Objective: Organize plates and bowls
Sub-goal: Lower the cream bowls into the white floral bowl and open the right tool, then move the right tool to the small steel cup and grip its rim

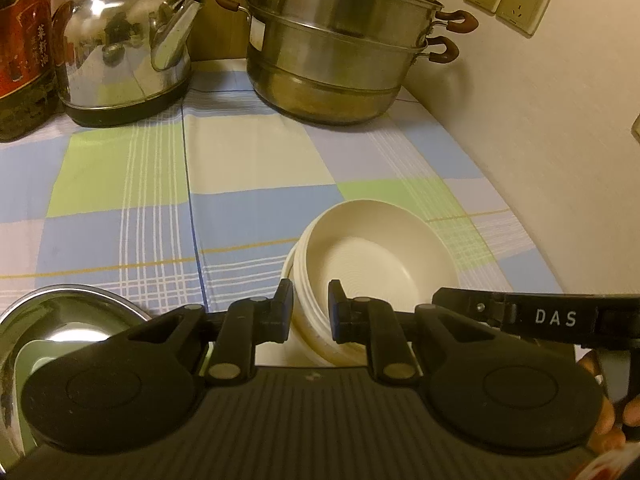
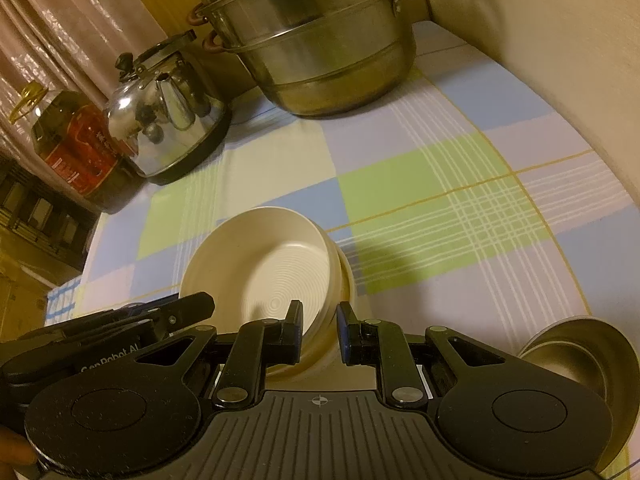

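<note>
A stack of cream bowls (image 1: 372, 264) sits near the front of the checked cloth, and its top bowl lies tilted. My left gripper (image 1: 311, 308) is shut on the stack's left wall. My right gripper (image 2: 320, 320) is shut on the right wall of the same stack of bowls (image 2: 260, 272). Each view shows the other gripper: the right gripper (image 1: 520, 316) reaches in from the right, and the left gripper (image 2: 160, 320) from the left. The stack's base is hidden behind the fingers. A steel bowl (image 1: 60, 320) with something pale inside stands at the left, and another steel bowl (image 2: 580, 352) at the right.
At the back stand a tiered steel steamer pot (image 1: 340, 52), a steel kettle (image 1: 124, 52) and an oil bottle (image 1: 24, 48). A cream wall with two sockets (image 1: 506, 0) borders the right side. The checked tablecloth (image 1: 248, 160) lies bare between the stack and the pots.
</note>
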The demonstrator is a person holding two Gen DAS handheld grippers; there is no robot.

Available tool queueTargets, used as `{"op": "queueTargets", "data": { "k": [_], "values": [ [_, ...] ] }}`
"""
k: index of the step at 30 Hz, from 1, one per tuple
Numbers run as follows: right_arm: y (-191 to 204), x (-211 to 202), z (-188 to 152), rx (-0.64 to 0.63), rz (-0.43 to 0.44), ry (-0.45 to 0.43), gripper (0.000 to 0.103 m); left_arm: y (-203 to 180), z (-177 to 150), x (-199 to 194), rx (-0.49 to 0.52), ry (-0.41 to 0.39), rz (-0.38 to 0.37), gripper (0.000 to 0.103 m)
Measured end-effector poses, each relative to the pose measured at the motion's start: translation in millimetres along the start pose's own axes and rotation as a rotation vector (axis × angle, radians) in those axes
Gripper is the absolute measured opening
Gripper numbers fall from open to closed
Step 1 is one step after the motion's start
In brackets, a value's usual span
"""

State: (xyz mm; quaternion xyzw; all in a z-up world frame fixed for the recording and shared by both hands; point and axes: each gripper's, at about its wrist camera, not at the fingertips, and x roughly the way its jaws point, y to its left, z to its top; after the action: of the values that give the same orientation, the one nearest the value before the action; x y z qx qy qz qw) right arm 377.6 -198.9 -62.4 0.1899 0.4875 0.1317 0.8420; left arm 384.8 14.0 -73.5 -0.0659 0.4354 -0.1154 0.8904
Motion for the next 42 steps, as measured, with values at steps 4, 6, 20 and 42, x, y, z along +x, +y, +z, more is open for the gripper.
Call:
{"op": "queueTargets", "data": {
  "k": [4,6,20,42],
  "values": [
    [1,-8,-2,-0.009,-0.005,-0.034,0.042,-2,1,-9,-0.001,-0.023,0.009,0.016],
    [2,-16,-3,-0.01,0.006,-0.058,0.048,-3,2,-17,-0.002,-0.042,0.015,0.016],
    [6,-77,-47,0.004,0.071,-0.089,0.051,-21,-38,-88,-0.004,-0.047,0.01,0.023],
    [-17,-144,-159,-0.028,0.048,-0.028,0.053,-66,-147,-154,-0.013,-0.015,0.037,0.023]
  ]
}}
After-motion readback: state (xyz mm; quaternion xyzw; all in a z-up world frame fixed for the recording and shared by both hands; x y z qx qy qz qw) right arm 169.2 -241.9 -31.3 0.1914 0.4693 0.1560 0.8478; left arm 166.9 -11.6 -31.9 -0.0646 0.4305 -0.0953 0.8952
